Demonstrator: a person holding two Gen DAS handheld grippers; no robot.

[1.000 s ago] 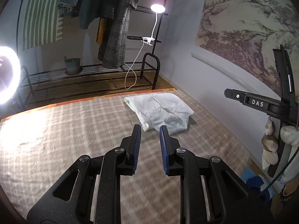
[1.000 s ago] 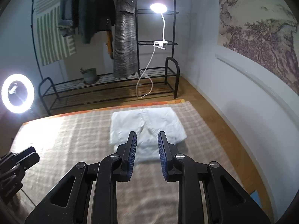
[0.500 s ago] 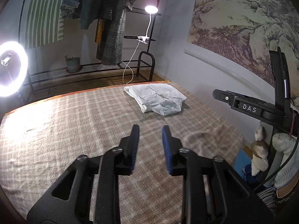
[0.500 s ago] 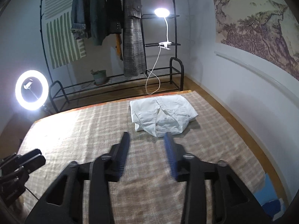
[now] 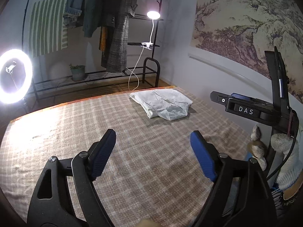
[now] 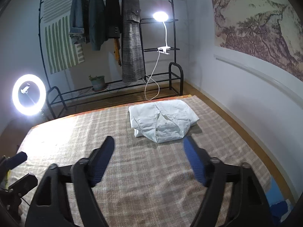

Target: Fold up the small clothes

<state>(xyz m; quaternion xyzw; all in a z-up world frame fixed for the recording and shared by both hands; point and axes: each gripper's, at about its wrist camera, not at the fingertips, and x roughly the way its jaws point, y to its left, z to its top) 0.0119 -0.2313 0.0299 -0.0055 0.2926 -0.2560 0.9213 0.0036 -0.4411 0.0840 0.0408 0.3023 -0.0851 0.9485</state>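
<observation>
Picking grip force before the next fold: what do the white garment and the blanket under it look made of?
Garment: thin woven cloth, probably cotton, matte; it holds sharp creases and crisp folded edges. Blanket: thicker, soft plaid textile, seemingly brushed or woolly; the surface looks fuzzy and dull. Fibre content of either can't be confirmed.

Garment [image 6: 162,121]: white, plain. Blanket [image 6: 151,170]: beige/brown w/ pale plaid check, orange far edge. Gripper pads [image 5: 203,158]: blue, ribbed; frames black. Wall hanging [image 6: 60,43]: white w/ green stripes. Coat [image 6: 131,43]: grey plaid. Mural [image 5: 246,22]: brownish landscape on cream. Rack [image 6: 176,71]: black.
</observation>
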